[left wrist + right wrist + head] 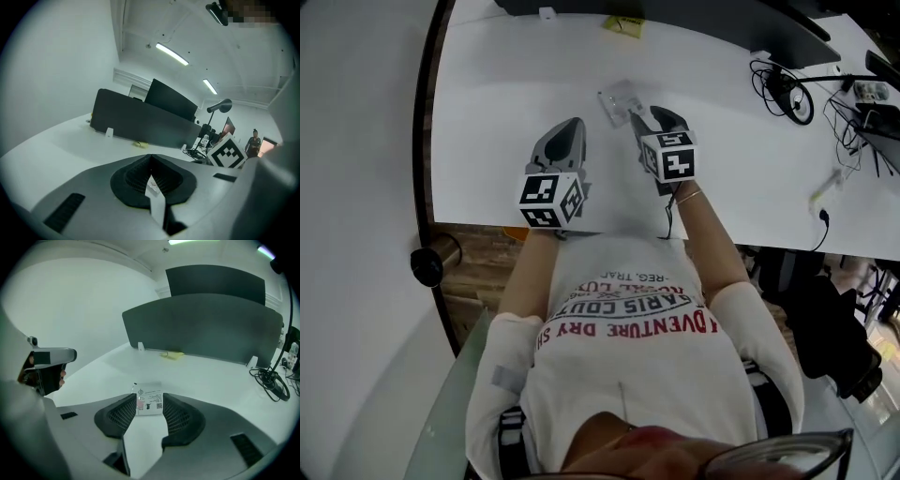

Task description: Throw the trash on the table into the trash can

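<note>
On the white counter (506,84), near edge, directly below the head camera:

- Hand-held grippers, count two, side by side and apart.
  - First, left gripper (570,125): fingers closed tip to tip and aimed across bare counter. Thin white sliver visible in the seam between them; cannot tell whether scrap or counter showing through.
  - Second, right gripper (649,116): fingers spread well apart, gripping nothing, pads pressing on nothing.
- One clear flat packet (619,97) with a printed white label.
  - Lying flat on the counter just ahead of the right gripper.
  - Near edge framed between the parted fingertips, untouched by either.
- One yellow scrap (623,25), on the far side of the counter, at the foot of the dark partition (722,19). Well apart from both grippers, with only bare counter between.
- One dark partition, upright along the far edge.
- One cable tangle (783,89), at far right of the counter, well apart from the packet.
- One pale slim stick (827,187) and one black plug (822,217), near the right edge of the counter.
- One white printed T-shirt (628,356), on the person holding the grippers, bottom of head view.
</note>
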{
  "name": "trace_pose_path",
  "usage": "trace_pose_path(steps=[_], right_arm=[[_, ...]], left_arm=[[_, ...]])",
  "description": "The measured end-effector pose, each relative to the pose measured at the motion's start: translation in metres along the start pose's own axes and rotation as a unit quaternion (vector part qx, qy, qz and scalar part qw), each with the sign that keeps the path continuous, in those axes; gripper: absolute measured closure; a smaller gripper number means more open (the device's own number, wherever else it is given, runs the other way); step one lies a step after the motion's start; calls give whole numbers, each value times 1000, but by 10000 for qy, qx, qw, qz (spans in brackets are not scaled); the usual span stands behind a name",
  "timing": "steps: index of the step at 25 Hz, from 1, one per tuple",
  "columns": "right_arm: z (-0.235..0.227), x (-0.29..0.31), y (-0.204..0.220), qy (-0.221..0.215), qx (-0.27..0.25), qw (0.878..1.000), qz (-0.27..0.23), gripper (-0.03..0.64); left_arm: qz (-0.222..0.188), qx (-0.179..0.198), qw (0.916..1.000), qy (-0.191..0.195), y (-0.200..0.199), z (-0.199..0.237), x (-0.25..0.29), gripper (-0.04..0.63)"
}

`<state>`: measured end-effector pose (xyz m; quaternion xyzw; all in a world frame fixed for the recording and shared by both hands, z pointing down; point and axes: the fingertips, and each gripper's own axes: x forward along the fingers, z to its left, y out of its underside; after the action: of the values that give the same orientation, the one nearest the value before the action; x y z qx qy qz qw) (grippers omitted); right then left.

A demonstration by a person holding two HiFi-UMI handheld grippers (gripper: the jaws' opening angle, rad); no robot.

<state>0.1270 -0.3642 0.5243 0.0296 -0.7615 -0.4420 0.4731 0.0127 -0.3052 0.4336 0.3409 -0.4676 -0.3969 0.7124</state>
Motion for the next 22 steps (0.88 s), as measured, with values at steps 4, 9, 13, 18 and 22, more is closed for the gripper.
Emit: trace_pose_path(steps=[4, 9, 13, 18, 22], right_arm=[[-14, 40, 4, 159, -105, 9994, 305, 440], [-22, 70, 18, 280, 17, 9979, 583, 437], [-25, 73, 19, 288, -155, 9976, 614, 460], [-21, 73, 20, 184, -329, 9970, 672, 525], [-14, 71, 23, -25, -288, 9968, 749, 584]], left_arm=[[222, -148, 9996, 77, 10, 23, 24, 572], [503, -335, 9981, 148, 30, 42, 42, 572], [590, -451, 9971, 143, 41, 51, 49, 572], [598, -486, 9969, 156, 44, 50, 50, 572], [562, -426, 9974, 165, 42, 43, 45, 572]])
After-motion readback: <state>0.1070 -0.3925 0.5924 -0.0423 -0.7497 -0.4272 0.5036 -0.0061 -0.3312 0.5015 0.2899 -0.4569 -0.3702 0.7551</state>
